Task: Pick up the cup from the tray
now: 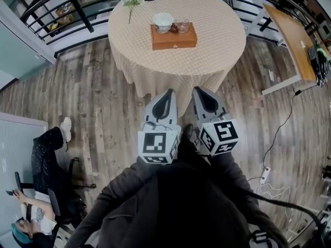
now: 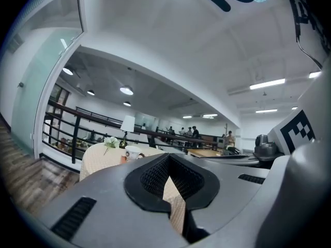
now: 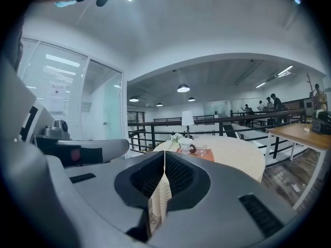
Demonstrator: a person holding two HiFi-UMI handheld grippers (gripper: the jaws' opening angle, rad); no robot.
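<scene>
The cup (image 1: 163, 21) sits at the far left corner of the tray (image 1: 176, 40), out on the round cloth-covered surface (image 1: 217, 50), well apart from both tools. The left gripper (image 1: 166, 93) and right gripper (image 1: 200, 90) hang side by side near the person's body, fingers clenched together on nothing. From where I stand, the worry is the small glass (image 1: 182, 26) just beside the cup: fingers spread too late could knock either one over or shove the tray.

You see the white ceramic cup (image 1: 163, 21) standing upright. It sits at the far left corner of the brown rectangular wooden tray (image 1: 176, 40).
</scene>
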